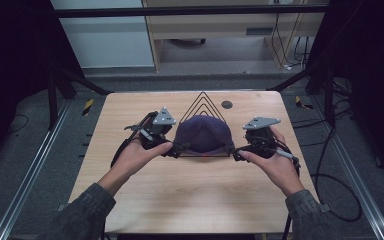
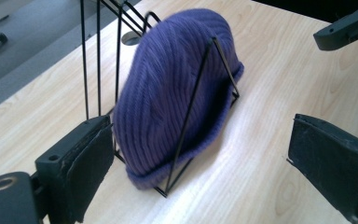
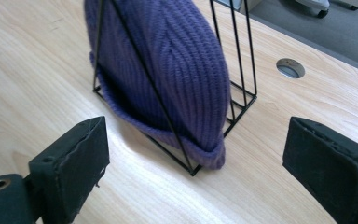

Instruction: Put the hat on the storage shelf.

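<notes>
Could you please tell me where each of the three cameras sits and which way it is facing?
High view: above the person's side, looking forward and down at the table; forearms, both hands, left claw and right claw show.
Left gripper view: on the left claw, facing the purple beanie from one end; own jaws.
Right gripper view: on the right claw, facing the opposite end; own jaws.
Shared: beanie in the wire rack.

A purple knit hat (image 1: 203, 133) is sitting in a black wire rack (image 1: 203, 102) on the wooden table (image 1: 190, 190); the left gripper (image 1: 172, 148) and right gripper (image 1: 236, 151) are flanking it, hands holding both.
</notes>
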A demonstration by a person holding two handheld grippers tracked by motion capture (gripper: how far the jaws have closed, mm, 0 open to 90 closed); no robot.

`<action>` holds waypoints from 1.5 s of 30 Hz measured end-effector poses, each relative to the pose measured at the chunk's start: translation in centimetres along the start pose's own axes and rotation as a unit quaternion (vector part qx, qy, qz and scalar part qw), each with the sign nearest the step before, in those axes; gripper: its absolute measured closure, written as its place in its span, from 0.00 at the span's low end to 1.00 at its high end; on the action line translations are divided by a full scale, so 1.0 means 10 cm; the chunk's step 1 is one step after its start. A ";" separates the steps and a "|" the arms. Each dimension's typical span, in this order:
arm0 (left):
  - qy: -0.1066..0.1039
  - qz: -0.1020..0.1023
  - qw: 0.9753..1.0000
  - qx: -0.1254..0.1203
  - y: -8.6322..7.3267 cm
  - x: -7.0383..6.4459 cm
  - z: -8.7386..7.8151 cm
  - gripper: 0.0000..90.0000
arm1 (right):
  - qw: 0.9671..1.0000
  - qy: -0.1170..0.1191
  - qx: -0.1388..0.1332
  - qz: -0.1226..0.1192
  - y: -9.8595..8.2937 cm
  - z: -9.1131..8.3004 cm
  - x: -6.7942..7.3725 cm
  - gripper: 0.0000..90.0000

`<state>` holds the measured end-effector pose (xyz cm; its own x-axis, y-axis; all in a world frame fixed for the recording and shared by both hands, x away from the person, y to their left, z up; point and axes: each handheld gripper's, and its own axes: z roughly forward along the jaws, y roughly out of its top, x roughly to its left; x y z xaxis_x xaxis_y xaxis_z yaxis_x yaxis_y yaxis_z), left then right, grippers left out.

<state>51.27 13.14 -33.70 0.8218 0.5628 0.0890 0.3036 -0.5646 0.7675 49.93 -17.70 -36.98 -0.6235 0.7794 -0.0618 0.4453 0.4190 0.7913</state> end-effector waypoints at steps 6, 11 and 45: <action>0.003 -0.015 1.000 0.006 -0.12 -0.04 -0.04 0.06 | 1.000 0.003 -0.003 -0.011 -0.05 -0.05 0.04 0.06; 0.002 -0.022 1.000 0.015 -0.34 -0.04 -0.06 0.05 | 1.000 0.012 -0.004 -0.010 -0.12 -0.11 0.06 0.06; 0.019 -0.084 0.992 0.088 -1.70 0.22 0.04 0.05 | 0.996 0.065 0.066 -0.009 -0.74 0.44 0.39 0.12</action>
<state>48.10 23.73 -46.78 0.7338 0.6793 -0.0043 0.5178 -0.5552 0.6508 47.03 -15.70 -45.81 -0.7059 0.7082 0.0112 0.5087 0.4959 0.7038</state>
